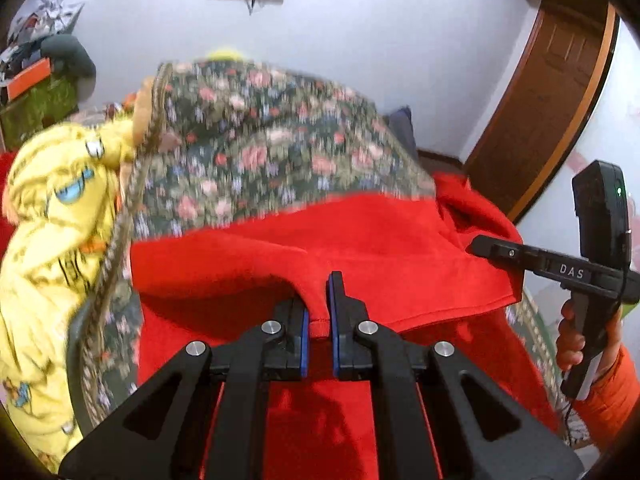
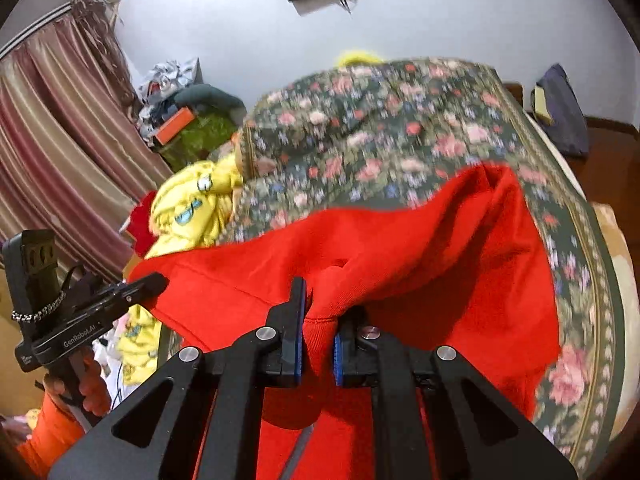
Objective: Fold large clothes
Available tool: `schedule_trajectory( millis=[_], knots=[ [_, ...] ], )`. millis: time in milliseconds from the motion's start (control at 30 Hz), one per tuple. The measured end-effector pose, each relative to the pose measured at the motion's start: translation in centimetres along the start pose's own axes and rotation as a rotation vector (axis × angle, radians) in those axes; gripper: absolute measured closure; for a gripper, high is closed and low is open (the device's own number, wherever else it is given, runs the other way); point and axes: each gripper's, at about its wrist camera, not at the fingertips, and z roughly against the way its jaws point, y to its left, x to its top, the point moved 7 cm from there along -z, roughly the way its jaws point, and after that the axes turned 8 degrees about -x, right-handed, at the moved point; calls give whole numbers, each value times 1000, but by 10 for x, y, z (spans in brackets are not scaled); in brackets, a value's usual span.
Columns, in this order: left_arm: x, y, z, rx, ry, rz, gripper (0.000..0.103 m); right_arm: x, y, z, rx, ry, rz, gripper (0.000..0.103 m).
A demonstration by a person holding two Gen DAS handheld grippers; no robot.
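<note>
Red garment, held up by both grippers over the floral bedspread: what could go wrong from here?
1. The left gripper pinches only a narrow bunched edge of the red garment; it may slip out.
2. The right gripper clamps a thick gathered wad, so the fold may land uneven.
3. The yellow printed garment lies close on the floral bedspread; the red cloth could drag over it.

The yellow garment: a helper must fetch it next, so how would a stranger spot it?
Find the bed under the floral cover. At its curtain-side edge, beside the red garment that both grippers hold, lies the crumpled yellow garment. It alone is bright yellow with cartoon prints.
</note>
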Motion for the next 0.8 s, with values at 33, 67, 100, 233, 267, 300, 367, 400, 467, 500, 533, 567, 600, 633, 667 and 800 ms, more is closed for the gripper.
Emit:
schedule_trajectory(
  millis=[33,67,100,233,267,300,367,400,467,500,533,567,600,633,667,800],
  knots=[
    [-8,2,-6,3,19,4,96,-5,-2,-5,-7,20,-3,93],
    [-21,5,-17,10,57,12,96,-15,-6,-13,-16,55,-6,93],
    [-31,7,-26,15,88,16,95,-23,-9,-21,-25,85,-11,93],
    [-73,22,-59,61,208,34,90,-57,-23,-48,-68,186,-22,92],
    [-80,25,-60,62,215,44,90,-63,-27,-51,-75,202,-29,92],
    [-84,27,-57,54,201,54,86,-69,-31,-53,-79,214,-36,90],
    [-91,32,-48,46,193,62,72,-75,-34,-47,-74,198,-43,88],
    [-94,35,-44,51,194,62,63,-75,-35,-42,-85,186,-35,88],
    [-95,44,-31,67,182,60,59,-74,-34,-33,-115,177,3,85],
    [-94,49,-25,77,177,60,59,-72,-34,-28,-137,172,34,83],
    [-92,57,-16,102,166,61,59,-69,-34,-23,-157,166,64,82],
    [-87,65,-9,134,151,58,59,-67,-34,-18,-173,155,87,82],
    [-83,71,-5,155,139,56,59,-63,-35,-13,-192,136,108,82],
    [-75,79,3,180,120,56,59,-59,-35,-9,-215,114,120,82],
    [-68,85,8,192,103,57,59,-51,-36,-3,-242,76,134,82],
    [-40,99,11,216,56,56,59,-17,-25,8,-255,-37,168,80]
  ],
)
